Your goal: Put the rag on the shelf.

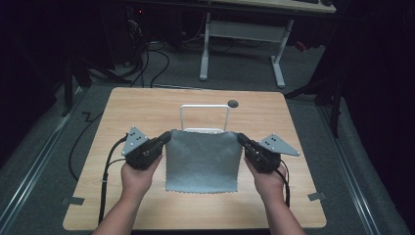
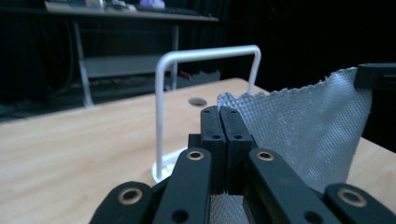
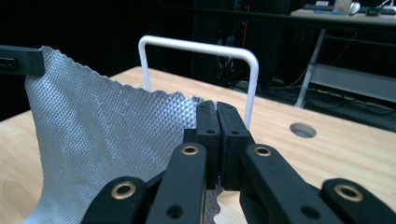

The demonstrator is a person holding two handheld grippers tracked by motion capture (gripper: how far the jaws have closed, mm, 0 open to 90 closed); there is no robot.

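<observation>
A grey textured cloth (image 1: 203, 159) hangs stretched between my two grippers above the wooden table (image 1: 147, 107). My left gripper (image 1: 169, 136) is shut on the cloth's upper left corner, and my right gripper (image 1: 240, 137) is shut on its upper right corner. In the left gripper view the jaws (image 2: 219, 112) pinch the cloth (image 2: 308, 126), and the other gripper's tip holds the far corner at top right. The right gripper view shows its jaws (image 3: 216, 108) closed on the cloth (image 3: 102, 126). A white wire rack (image 1: 204, 117) stands upright just behind the cloth.
A round hole (image 1: 233, 103) lies in the table near the rack's right post. Tape marks sit near the table's front corners (image 1: 72, 200). Behind the table a white-legged desk (image 1: 242, 44) and cables cross the dark floor.
</observation>
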